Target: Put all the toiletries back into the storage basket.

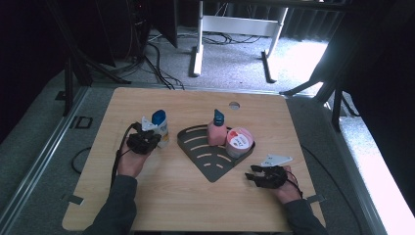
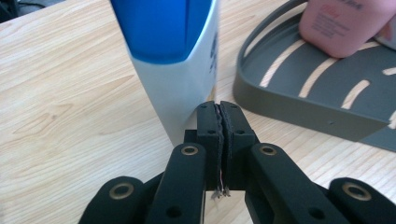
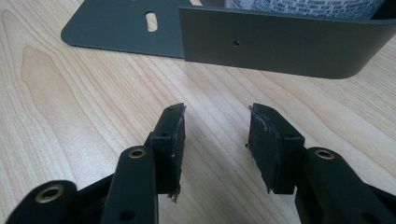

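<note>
- Jaws of the left gripper [image 2: 219, 109] are pressed together with nothing between them, their tips right at the foot of the white plastic bottle with the blue cap [image 2: 175, 56].
- Jaws of the right gripper [image 3: 215, 122] stand apart and empty, resting low over the pale wooden table [image 3: 70, 93] just short of the dark grey slotted metal tray [image 3: 280, 44].
- Already in the tray [image 1: 208, 156]: a pink bottle with a blue top [image 1: 217, 129] and a round pink tub with a white lid [image 1: 239, 141], side by side at its back.
- Left to do, as I judge it: the white bottle [image 1: 161, 126] stands upright on the table to the left of the tray, not in it and not yet gripped.
</note>
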The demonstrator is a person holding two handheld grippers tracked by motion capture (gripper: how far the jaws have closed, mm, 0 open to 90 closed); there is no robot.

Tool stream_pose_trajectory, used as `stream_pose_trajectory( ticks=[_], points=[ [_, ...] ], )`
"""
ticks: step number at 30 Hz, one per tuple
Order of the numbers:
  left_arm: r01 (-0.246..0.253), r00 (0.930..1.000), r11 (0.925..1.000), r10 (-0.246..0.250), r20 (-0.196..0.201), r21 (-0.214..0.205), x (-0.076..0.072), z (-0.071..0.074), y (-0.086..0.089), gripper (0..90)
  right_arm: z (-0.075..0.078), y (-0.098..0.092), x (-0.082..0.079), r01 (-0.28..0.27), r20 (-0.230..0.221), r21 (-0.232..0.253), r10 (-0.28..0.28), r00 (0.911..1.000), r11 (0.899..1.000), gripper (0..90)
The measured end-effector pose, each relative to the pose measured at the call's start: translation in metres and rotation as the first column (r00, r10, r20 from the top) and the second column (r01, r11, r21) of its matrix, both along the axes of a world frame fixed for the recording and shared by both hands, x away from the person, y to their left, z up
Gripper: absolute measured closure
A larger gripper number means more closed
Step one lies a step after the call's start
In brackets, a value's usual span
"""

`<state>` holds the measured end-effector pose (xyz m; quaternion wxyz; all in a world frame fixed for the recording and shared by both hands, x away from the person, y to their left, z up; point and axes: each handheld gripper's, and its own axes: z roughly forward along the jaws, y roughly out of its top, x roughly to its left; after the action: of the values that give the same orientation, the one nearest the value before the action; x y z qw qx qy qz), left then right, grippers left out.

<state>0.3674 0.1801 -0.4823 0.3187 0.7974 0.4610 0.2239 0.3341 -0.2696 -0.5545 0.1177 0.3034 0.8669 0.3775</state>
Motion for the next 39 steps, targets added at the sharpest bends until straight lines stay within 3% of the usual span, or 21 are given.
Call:
stream_pose_trajectory(
  ticks=[5, 7, 14, 21, 31, 39],
  points=[
    [-0.014, 0.9999, 0.9999, 0.014, -0.007, 0.001, 0.001, 0.0, 0.009, 86.8, 0.0, 0.0, 0.0, 0.0, 0.0, 0.0, 0.0, 1.0, 1.0, 55.6],
    [0.018, 0.9997, 0.9998, -0.018, -0.018, -0.011, -0.002, -0.001, 0.015, 81.2, 0.0, 0.0, 0.0, 0.0, -0.001, 0.001, 0.0, 1.0, 1.0, 55.6],
    [0.041, 0.999, 0.9982, -0.042, -0.018, -0.044, -0.002, 0.001, 0.022, 65.1, 0.0, 0.0, 0.0, 0.001, -0.001, 0.0, -0.001, 1.0, 1.0, 55.6],
    [0.043, 0.9989, 0.9973, -0.044, -0.015, -0.06, -0.001, 0.006, 0.026, 58.4, 0.0, 0.0, 0.0, 0.001, -0.001, 0.001, -0.001, 1.0, 1.0, 55.6],
    [0.029, 0.9996, 0.9985, -0.029, -0.004, -0.047, 0.006, 0.013, 0.027, 43.7, 0.0, 0.0, 0.0, 0.001, -0.001, 0.001, -0.001, 1.0, 1.0, 55.6],
    [0.023, 0.9996, 0.9987, -0.022, 0.018, -0.045, 0.017, 0.021, 0.025, 39.6, 0.0, 0.0, 0.0, 0.0, -0.001, 0.001, 0.0, 1.0, 1.0, 55.6]
  ],
)
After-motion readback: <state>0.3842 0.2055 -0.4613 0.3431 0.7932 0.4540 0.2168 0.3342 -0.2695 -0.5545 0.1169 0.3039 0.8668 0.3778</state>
